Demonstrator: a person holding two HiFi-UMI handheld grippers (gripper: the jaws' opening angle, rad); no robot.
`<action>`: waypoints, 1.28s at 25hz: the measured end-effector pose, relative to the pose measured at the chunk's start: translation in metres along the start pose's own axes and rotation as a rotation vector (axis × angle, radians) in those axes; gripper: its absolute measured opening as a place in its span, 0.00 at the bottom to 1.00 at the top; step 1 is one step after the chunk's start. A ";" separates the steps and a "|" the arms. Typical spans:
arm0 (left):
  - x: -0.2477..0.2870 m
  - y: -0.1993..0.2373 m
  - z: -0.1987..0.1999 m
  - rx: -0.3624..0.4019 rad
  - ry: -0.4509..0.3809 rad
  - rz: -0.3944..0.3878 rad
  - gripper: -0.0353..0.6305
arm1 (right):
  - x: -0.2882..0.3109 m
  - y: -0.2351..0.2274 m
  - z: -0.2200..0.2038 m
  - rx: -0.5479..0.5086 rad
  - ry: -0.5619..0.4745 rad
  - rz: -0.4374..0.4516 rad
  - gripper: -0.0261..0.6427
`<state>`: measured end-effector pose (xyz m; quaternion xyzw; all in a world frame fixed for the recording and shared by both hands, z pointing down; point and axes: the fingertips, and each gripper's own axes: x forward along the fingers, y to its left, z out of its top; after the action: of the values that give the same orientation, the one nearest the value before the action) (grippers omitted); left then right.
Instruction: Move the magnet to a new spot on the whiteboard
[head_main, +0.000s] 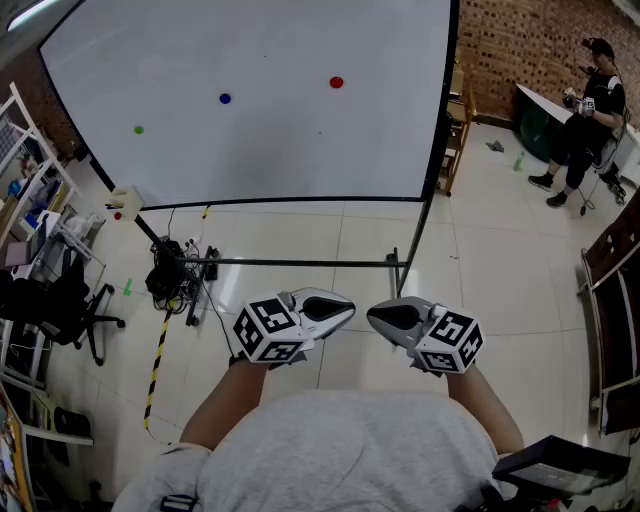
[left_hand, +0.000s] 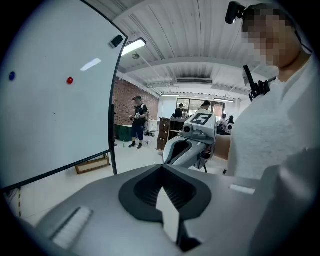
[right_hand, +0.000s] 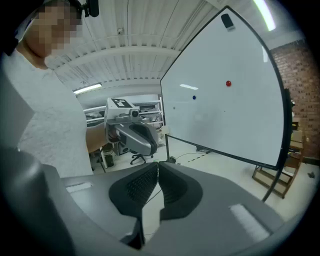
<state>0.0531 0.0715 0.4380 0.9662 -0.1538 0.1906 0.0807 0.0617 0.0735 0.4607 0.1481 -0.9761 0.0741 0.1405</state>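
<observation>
Nearest, well short of the whiteboard (head_main: 250, 50), the left hand-held gripper (head_main: 350, 309) and the right hand-held gripper (head_main: 371, 315) are held close to the person's body with their tips pointing at each other, just apart. Each one's own view shows its jaws closed tip to tip with nothing between them, so both are empty. Past them, on the tiled floor (head_main: 500, 240) under the whiteboard's lower left corner, lies a tangle of cables (head_main: 170, 272).

On the whiteboard three magnets sit well apart. The red magnet (head_main: 336, 82) is towards its upper right, the blue magnet (head_main: 224, 98) near its middle, and the green magnet (head_main: 138, 129) at its lower left. Neither gripper is near any of them.

Farthest, right of the whiteboard, a person in black (head_main: 585, 110) sits by a brick wall (head_main: 520, 40).
</observation>
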 end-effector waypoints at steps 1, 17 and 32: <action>0.000 0.000 0.000 0.000 -0.004 0.003 0.02 | -0.001 0.000 0.001 -0.003 -0.004 0.000 0.06; -0.013 0.023 -0.013 -0.042 -0.034 0.050 0.02 | 0.022 -0.009 0.000 -0.017 -0.005 0.027 0.08; -0.017 0.202 0.005 0.013 -0.038 0.008 0.03 | 0.112 -0.154 0.039 -0.054 0.000 -0.060 0.08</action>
<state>-0.0267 -0.1146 0.4465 0.9695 -0.1581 0.1736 0.0709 -0.0032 -0.1096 0.4729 0.1734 -0.9729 0.0436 0.1465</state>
